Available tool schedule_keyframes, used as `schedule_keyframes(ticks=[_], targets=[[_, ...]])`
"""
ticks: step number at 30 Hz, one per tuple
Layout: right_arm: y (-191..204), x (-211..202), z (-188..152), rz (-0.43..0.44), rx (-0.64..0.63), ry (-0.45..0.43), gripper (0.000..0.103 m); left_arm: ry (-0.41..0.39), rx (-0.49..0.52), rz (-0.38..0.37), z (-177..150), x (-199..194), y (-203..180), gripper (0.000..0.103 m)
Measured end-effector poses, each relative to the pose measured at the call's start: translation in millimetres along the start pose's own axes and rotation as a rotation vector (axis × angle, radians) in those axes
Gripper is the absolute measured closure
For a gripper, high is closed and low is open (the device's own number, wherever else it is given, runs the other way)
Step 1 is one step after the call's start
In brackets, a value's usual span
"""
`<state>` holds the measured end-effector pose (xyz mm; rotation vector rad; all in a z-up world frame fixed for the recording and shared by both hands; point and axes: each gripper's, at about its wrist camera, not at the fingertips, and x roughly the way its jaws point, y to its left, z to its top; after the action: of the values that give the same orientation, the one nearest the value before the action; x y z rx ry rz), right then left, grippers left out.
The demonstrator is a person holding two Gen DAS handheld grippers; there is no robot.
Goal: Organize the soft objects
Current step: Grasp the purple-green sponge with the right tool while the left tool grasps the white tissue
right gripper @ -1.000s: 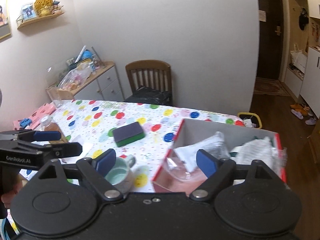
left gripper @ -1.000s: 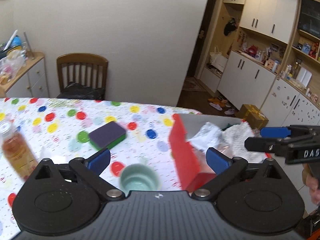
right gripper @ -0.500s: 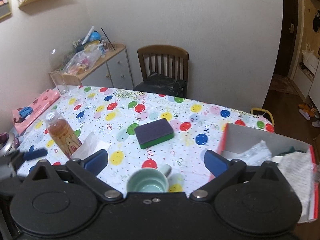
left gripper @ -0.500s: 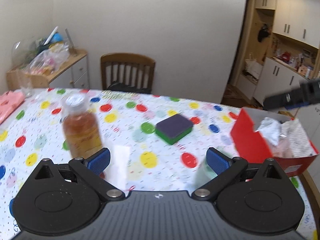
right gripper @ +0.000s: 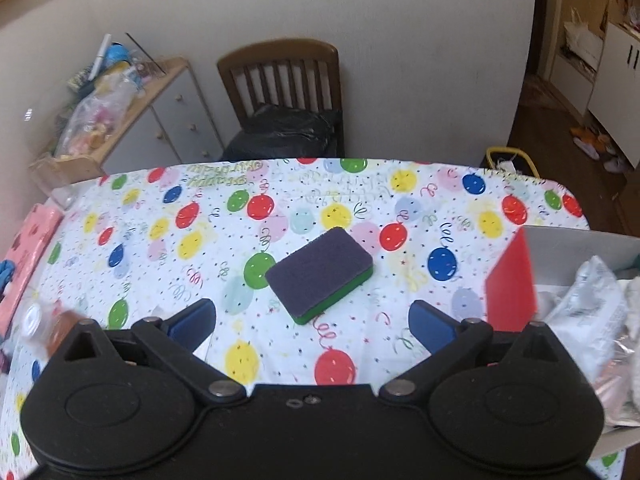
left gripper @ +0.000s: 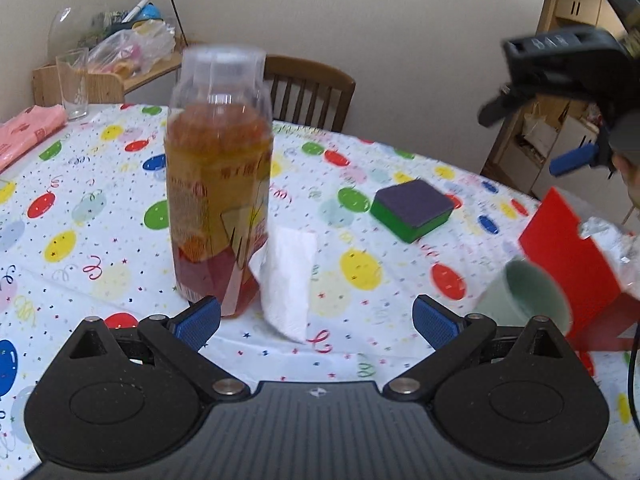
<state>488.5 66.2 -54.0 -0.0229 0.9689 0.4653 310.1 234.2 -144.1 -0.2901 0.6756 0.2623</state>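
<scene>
A purple-and-green sponge [right gripper: 319, 274] lies on the balloon-print tablecloth, just ahead of my open, empty right gripper [right gripper: 312, 326]; it also shows in the left wrist view [left gripper: 412, 209]. My left gripper [left gripper: 316, 326] is open and empty, low over the table. A folded white paper towel [left gripper: 290, 280] lies just ahead between its fingers, leaning against a tea bottle [left gripper: 219, 184]. A red box [right gripper: 516, 280] at the right holds white cloths and plastic bags [right gripper: 592, 312]. The right gripper appears high at the right in the left wrist view [left gripper: 576, 92].
A pale green mug [left gripper: 524, 300] stands beside the red box [left gripper: 576, 264]. A pink cloth [left gripper: 28, 132] and a glass [left gripper: 74, 84] are at the table's far left. A wooden chair [right gripper: 286, 92] stands behind the table, with a cluttered cabinet [right gripper: 132, 120] to its left.
Both grippers have swung left, away from the red box. The left one has come down close to the bottle and paper towel. The right one now faces the sponge.
</scene>
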Motion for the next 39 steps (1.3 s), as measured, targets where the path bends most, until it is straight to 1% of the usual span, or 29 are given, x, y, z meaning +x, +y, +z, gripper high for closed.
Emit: schedule_keyframes(ticks=[2,4,8,11,15,21,23,26,29,30,31,32,33,34,35,36,38,39], targets=[[5.8,17.4,6.0,-0.006,0.008,0.032,0.0,0.009,0.002,0.002,-2.4,9.7,2.7,0.0],[10.7,34.5,10.5,-0.023,0.016,0.052,0.0,0.018,0.001,-0.011,-4.6,17.9,5.0,0.0],[15.8,67.6,16.9,-0.055,0.067,0.087,0.0,0.01,0.015,-0.018,-5.0,30.7,5.1,0.0],[16.9,89.1,20.7,-0.092,0.119,0.088,0.001,0.029,-0.004,-0.018,-5.5,43.0,7.7,0.0],[12.6,116.0,27.8,-0.137,0.203,0.092,0.001,0.066,-0.038,-0.039,-11.2,57.4,11.7,0.001],[3.7,154.4,34.6,-0.187,0.313,0.123,0.001,0.067,-0.03,-0.049,-13.6,69.4,6.7,0.002],[2.9,163.9,33.8,-0.201,0.324,0.132,0.001,0.074,-0.046,-0.049,-12.9,73.6,7.7,0.003],[3.0,174.6,32.2,-0.224,0.33,0.142,0.002,0.067,-0.046,-0.057,-10.2,76.6,5.5,0.009],[3.9,181.5,31.2,-0.233,0.317,0.148,0.007,0.065,-0.058,-0.047,-6.1,79.3,6.6,0.022],[4.2,183.4,31.0,-0.241,0.312,0.151,0.009,0.066,-0.067,-0.044,-4.2,80.2,7.3,0.032],[4.1,184.7,30.2,-0.248,0.308,0.153,0.01,0.069,-0.075,-0.044,-2.2,81.7,7.9,0.04],[3.7,185.3,29.3,-0.247,0.308,0.152,0.01,0.072,-0.086,-0.043,-0.7,82.3,9.2,0.042],[3.2,185.4,28.5,-0.246,0.31,0.15,0.011,0.075,-0.096,-0.038,0.7,83.3,10.1,0.048],[3.2,184.9,27.9,-0.244,0.309,0.146,0.011,0.078,-0.105,-0.033,1.8,84.1,11.1,0.058],[3.4,184.5,28.0,-0.242,0.306,0.145,0.011,0.08,-0.117,-0.034,2.4,84.3,12.7,0.063],[3.8,184.0,27.6,-0.241,0.301,0.145,0.012,0.082,-0.134,-0.039,2.6,84.3,14.9,0.071],[4.7,182.4,26.1,-0.236,0.289,0.141,0.013,0.092,-0.166,-0.053,2.6,85.3,19.2,0.078],[4.9,181.7,25.2,-0.234,0.285,0.14,0.013,0.092,-0.174,-0.054,2.8,85.6,20.7,0.089]])
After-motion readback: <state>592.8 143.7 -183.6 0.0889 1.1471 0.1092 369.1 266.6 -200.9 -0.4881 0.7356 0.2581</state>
